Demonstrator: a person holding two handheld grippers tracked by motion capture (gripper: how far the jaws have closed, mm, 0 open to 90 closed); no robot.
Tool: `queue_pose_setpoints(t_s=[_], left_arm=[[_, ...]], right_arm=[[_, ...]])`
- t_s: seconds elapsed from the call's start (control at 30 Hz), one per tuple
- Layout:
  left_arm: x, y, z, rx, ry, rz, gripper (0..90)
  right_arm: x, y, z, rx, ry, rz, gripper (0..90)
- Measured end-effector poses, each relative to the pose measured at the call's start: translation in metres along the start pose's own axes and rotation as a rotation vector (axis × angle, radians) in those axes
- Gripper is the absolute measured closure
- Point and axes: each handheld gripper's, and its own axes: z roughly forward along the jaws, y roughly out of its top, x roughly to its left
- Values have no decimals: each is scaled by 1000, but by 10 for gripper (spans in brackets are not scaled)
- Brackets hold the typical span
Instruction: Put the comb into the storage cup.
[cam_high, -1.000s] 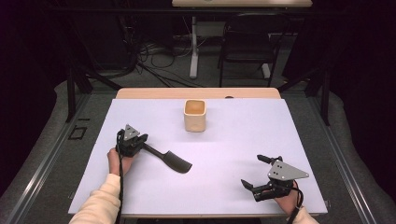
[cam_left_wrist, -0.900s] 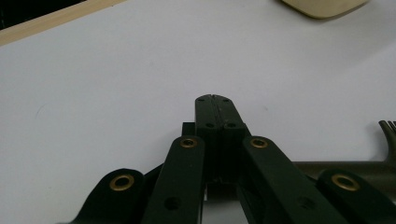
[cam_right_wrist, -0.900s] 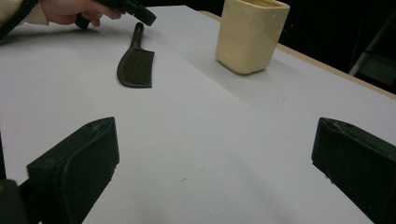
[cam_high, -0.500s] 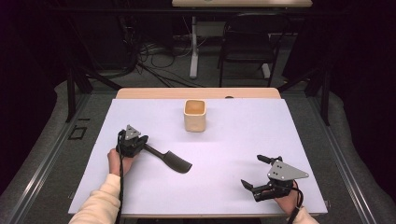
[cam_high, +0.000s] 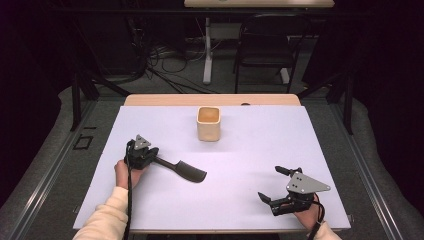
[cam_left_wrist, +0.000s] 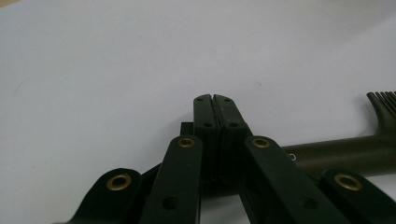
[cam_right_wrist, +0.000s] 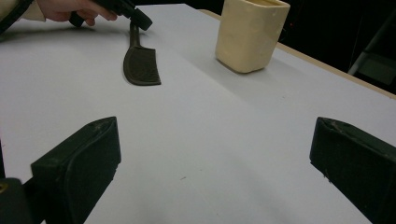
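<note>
Nearest the person, the right hand-held gripper (cam_high: 274, 186) rests low on the worktop (cam_high: 240, 210) with its jaws wide apart and nothing between them. It points across the surface toward the other hand, its grey plate on top.

Beyond it, the left hand-held gripper (cam_high: 154, 159) has its jaws pressed together on the handle end of a dark comb (cam_high: 183, 170). The comb lies flat on the worktop, its toothed head stretching away from the jaws toward the middle. The left hand (cam_high: 125, 172) sits behind the tool, wrist low, forearm coming in from the near edge.

Farther off, ahead of both tools, stands a cream cup (cam_high: 208, 123) — upright, open at the top, well apart from the comb.

The likely trouble lies in the hold: the jaws catch only the very end of a long handle, so on lifting the head would probably sag or swing — and might slip free. If the comb is meant for the cup, a drooping head could knock its rim and tip it.
</note>
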Motion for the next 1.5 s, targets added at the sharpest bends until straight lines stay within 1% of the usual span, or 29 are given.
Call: queue_pose_setpoints(t_s=[0.17, 0.27, 0.47, 0.6, 0.8, 0.83, 1.0, 1.07, 1.23, 1.33, 1.5], left_arm=[[1, -1, -2, 7, -9, -2, 881], [1, -1, -3, 10, -16, -11, 880], [0, -2, -5, 24, -27, 1, 883], [0, -3, -7, 30, -35, -5, 884], [-2, -3, -9, 41, -45, 0, 881], [-3, -3, -9, 41, -46, 7, 879], [-5, -3, -10, 48, -48, 10, 878], [-5, -4, -10, 60, -43, 18, 878], [-6, -4, -10, 66, -46, 16, 875], [-6, -5, -11, 71, -56, 18, 868], [-7, -5, -11, 74, -68, 9, 870]], right_arm=[[0, 0, 0, -1, 1, 2, 13], [0, 0, 0, 2, 6, 4, 12], [0, 0, 1, 8, 12, 6, 0], [0, 0, 1, 7, 13, 8, 0], [0, 0, 1, 13, 15, 11, 0], [0, 0, 1, 13, 15, 11, 0], [0, 0, 1, 12, 15, 9, 0], [0, 0, 1, 15, 15, 9, 0], [0, -1, 3, 27, 16, 10, 0], [0, -1, 3, 31, 21, 7, 0], [0, -1, 3, 31, 23, 7, 0]])
